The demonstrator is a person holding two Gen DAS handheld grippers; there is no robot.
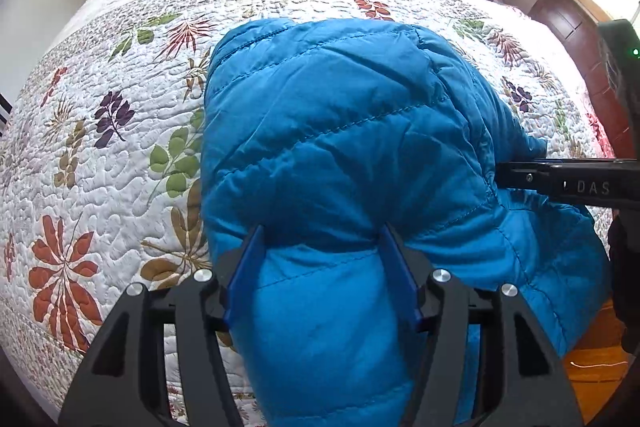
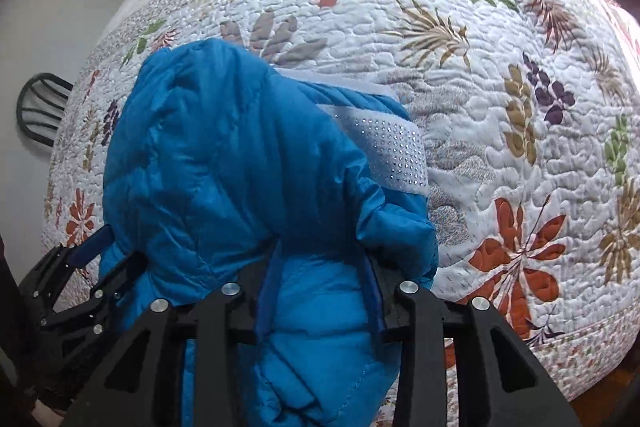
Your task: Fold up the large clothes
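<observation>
A blue puffer jacket (image 1: pixel 340 131) lies bunched on a bed covered by a white quilt (image 1: pixel 100 155) printed with leaves. The left gripper (image 1: pixel 322 259) pinches a thick roll of the jacket's near edge between its blue pads, and the padding bulges out past them. The right gripper (image 2: pixel 320 269) clamps another fold of the same jacket; its fingertips are buried in the fabric and cannot be made out. From the left camera, the right gripper shows only as a dark bar cut off at the picture's right edge. A pale band with small studs (image 2: pixel 394 151) peeks from under the jacket; the band's far end is hidden. The jacket's sleeves cannot be told apart.
</observation>
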